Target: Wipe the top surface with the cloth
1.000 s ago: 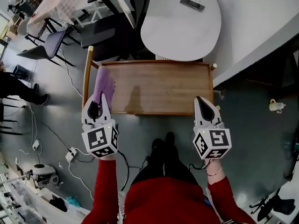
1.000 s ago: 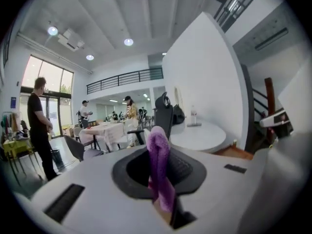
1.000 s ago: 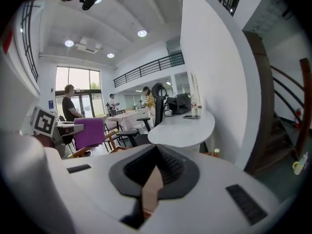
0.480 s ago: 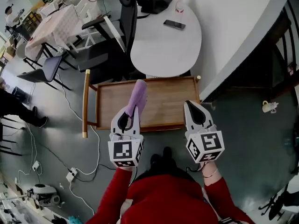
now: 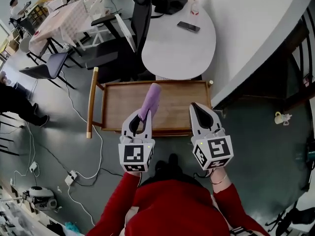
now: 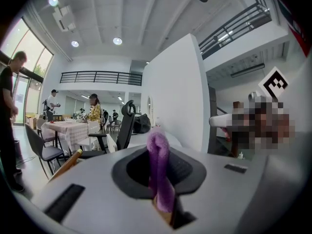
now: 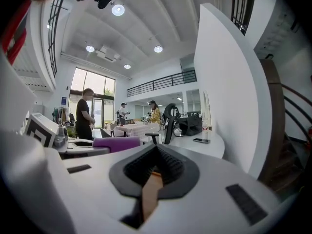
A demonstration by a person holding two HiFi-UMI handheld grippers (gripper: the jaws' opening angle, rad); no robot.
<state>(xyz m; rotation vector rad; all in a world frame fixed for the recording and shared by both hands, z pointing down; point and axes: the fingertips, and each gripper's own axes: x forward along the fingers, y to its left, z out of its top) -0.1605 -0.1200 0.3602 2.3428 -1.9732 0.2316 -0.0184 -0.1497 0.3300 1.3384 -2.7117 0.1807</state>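
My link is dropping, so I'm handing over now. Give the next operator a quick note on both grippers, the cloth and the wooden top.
Left gripper: shut on the cloth, which sticks forward over the wooden top and looks lifted off it.
Right gripper: shut, empty, over the top's near right edge.
Done: cloth is in hand. The wood shows no wipe marks, so I cannot tell how much is wiped.
Left: lower the cloth onto the wood and wipe across the whole top.

The cloth (image 5: 150, 100) is showing plain purple, the top surface (image 5: 118, 107) wood-brown, and the left gripper (image 5: 141, 115) grey with black-and-white markers.
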